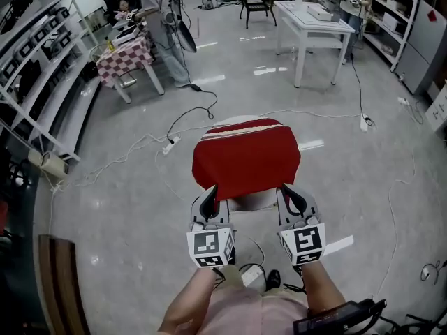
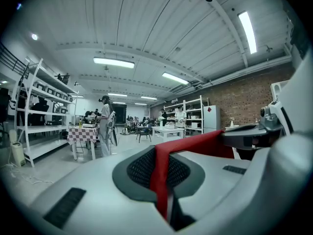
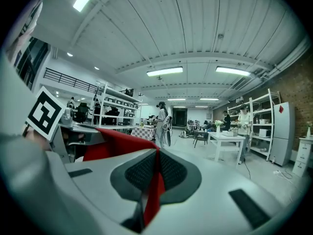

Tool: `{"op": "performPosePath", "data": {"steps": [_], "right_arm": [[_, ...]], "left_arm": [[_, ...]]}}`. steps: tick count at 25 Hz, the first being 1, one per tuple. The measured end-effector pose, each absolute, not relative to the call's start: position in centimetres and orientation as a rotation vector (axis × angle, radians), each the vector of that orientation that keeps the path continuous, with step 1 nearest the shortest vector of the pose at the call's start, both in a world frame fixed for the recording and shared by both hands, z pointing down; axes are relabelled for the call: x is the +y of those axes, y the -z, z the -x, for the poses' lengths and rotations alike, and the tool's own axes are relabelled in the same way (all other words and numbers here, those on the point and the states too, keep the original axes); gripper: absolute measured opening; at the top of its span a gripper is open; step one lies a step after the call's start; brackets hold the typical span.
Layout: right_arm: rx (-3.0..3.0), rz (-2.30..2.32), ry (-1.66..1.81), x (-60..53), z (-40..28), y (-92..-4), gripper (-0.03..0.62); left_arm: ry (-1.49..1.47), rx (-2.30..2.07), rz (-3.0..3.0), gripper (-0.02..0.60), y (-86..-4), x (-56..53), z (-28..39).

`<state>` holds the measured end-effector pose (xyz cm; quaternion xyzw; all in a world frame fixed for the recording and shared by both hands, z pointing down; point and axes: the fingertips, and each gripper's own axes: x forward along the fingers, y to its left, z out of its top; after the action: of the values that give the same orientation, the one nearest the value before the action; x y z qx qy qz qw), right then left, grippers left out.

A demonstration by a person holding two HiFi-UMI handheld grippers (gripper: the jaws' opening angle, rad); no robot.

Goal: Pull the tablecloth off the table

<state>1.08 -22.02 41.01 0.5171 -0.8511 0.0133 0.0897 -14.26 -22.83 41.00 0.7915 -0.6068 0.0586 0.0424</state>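
Tablecloth [image 1: 246,159] red, far edge striped; left tool [image 1: 210,195] clamped on near-left corner; right tool [image 1: 288,194] clamped on near-right corner

Your tablecloth [image 1: 246,155] hides nearly all the table [image 1: 236,120], only a pale far rim shows; its near edge vanishes between the closed pads of left gripper [image 1: 212,189] and right gripper [image 1: 286,189]; your forearms [image 1: 199,302] cut off at bottom edge; background people [image 1: 162,30] too small to read

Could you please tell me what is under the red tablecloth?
Only the white table shows, its far rim peeking out past the red tablecloth; the rest of it is covered.
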Motion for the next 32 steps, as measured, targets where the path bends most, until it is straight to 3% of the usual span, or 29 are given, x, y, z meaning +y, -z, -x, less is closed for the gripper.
{"op": "performPosePath", "data": {"steps": [32], "right_arm": [[-2.574,-1.517,0.007,-17.8,-3.0,-39.4,0.028]], "left_arm": [[-0.124,-1.905,-2.415,0.04,-39.0,-18.2,12.3]]}}
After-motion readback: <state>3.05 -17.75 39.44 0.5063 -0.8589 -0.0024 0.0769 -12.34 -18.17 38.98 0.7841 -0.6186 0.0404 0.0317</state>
